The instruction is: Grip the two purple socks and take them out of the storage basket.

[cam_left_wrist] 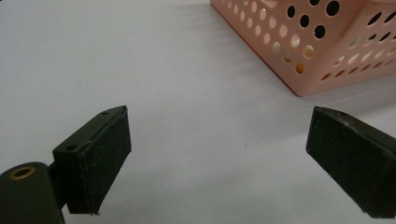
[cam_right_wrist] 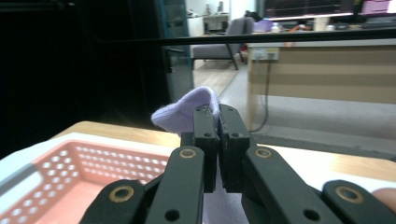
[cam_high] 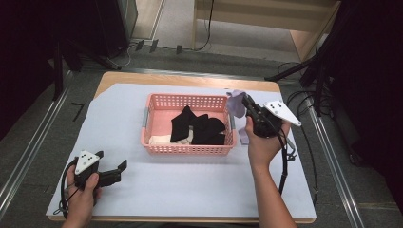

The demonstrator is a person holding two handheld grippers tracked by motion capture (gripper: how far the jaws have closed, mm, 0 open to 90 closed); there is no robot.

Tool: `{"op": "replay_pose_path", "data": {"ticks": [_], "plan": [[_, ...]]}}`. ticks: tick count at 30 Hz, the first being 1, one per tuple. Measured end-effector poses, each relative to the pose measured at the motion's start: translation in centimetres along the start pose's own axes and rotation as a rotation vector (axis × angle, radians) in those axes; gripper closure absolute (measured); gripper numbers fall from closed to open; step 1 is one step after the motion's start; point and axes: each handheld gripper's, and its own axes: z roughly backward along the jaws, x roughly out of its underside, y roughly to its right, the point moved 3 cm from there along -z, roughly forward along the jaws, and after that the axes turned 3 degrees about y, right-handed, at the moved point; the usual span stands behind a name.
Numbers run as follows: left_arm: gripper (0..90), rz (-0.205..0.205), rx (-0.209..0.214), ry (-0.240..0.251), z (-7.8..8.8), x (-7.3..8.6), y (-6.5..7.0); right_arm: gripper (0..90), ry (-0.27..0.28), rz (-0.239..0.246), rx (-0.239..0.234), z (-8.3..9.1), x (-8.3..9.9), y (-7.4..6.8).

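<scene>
Baskets: we've got one, pink basket (cam_high: 157,142), on the table (cam_high: 190,190).
Grippers: we count two, left gripper (cam_high: 114,173) and right gripper (cam_high: 248,104).
Hands: two, one on each gripper.
Lilac cloths: one, lilac cloth (cam_right_wrist: 187,109).
Black cloths: we make out two in the basket, black cloths (cam_high: 199,126), maybe more.
Cream cloths: one, cream cloth (cam_high: 159,139).

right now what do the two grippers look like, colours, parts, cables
Both are black. The left gripper and right gripper each carry a grey three-cornered plate dotted with small marks, and a black cable trails from each. Brass-coloured pivots show on the jaw arms. Forearms are bare, without sleeves.
</scene>
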Motion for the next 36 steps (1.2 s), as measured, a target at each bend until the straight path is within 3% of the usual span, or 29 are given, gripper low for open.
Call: {"op": "replay_pose_path", "data": {"ticks": [9,14,17,24,26,28,36], "plan": [[7.3,-0.002,-0.005,-0.008,0.0,0.0,0.0,86.7,-0.053,-0.019,0.093,1.2,2.3,3.7],[7.3,-0.001,-0.008,-0.005,0.0,0.0,0.0,67.5,-0.070,-0.073,0.066,1.8,3.4,4.7],[7.3,-0.005,-0.007,-0.011,0.0,0.0,0.0,57.0,-0.079,-0.065,0.083,2.5,3.8,5.1],[7.3,-0.007,-0.007,-0.017,-0.1,0.0,0.0,48.9,-0.124,-0.052,0.120,4.8,5.5,6.5],[7.3,-0.008,-0.010,-0.018,-0.1,0.0,0.1,48.2,-0.137,-0.051,0.150,5.6,6.2,7.2],[7.3,-0.009,-0.011,-0.022,-0.1,0.0,0.1,47.2,-0.149,-0.070,0.150,6.4,6.8,7.7],[7.3,-0.010,-0.014,-0.024,-0.1,0.0,0.1,32.0,-0.163,-0.068,0.160,9.4,8.8,8.9]]}}
